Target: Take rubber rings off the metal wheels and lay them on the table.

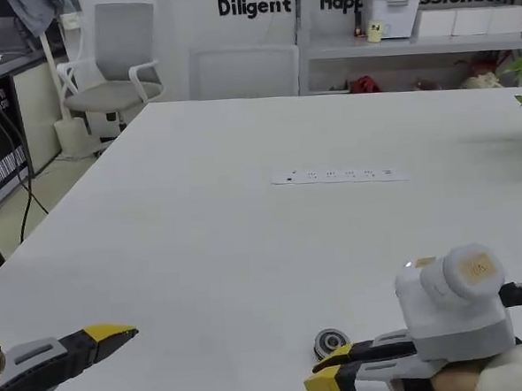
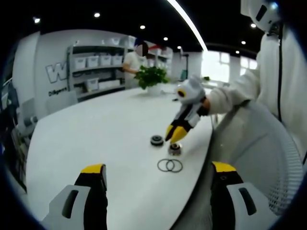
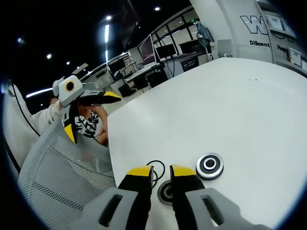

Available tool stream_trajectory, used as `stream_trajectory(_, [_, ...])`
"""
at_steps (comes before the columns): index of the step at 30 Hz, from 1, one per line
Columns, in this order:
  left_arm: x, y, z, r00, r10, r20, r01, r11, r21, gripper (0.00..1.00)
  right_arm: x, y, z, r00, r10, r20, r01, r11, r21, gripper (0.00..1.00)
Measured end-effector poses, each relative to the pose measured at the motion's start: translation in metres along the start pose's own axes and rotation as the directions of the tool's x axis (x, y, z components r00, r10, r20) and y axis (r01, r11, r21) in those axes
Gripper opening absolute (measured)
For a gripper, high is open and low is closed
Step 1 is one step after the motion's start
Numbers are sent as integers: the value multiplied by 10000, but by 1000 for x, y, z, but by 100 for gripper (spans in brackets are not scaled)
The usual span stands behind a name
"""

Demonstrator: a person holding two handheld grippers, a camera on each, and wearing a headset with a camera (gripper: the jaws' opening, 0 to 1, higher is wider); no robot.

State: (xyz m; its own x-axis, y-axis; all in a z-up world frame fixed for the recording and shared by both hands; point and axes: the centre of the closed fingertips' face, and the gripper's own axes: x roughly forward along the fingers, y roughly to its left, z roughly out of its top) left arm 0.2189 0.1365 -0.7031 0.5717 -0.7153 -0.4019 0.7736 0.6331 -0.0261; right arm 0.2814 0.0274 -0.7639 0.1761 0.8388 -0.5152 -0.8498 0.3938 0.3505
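Rings [image 2: 170,165], two of them, lie flat and overlapping on the table [image 1: 245,232] near the edge on the person's side, low in the middle of the left gripper view. I judge these are already taken off. Just above them in that view is the wheel [image 3: 165,191] I work on, and a second wheel [image 3: 210,165] lies just beside it, to its left there. Both look dark around the rim, so I think each one carries a ring, but this is too small to be sure.

My right gripper [image 3: 161,171] points down at the near wheel, its jaws close to each other with only a narrow gap. The wheel shows through this gap at the bottom of the right gripper view. I cannot tell if the tips already pinch the rubber. I think it is held steep so that one tip can go under the ring's edge.

My left gripper [image 3: 91,114] hangs near the table edge, well apart from the wheels, jaws wide open, probably ready to hold the wheel down. A power strip [image 1: 339,175] lies far across the table, out of the way.
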Motion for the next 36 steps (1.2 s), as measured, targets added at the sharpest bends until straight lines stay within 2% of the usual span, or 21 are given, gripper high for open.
stream_trajectory(6, [2,0,5,9999,-98,-19,98,9998,145,90,-9,-11,13,9979,-230,598,227,9997,60,16])
stream_trajectory(11, [4,1,15,9998,-168,106,165,9993,335,90,-18,-18,22,9933,-364,1098,359,9993,63,19])
stream_trajectory(16, [6,3,22,9996,-261,110,255,9983,519,90,-24,-25,28,9890,-531,1383,535,9986,3,22])
stream_trajectory(28, [16,8,42,9983,-590,-3,586,9924,1080,88,-37,-44,27,9824,-945,1613,909,9954,297,25])
stream_trajectory(36, [28,14,66,9961,-845,249,799,9855,1498,88,-39,-50,21,9826,-1023,1548,979,9946,357,25])
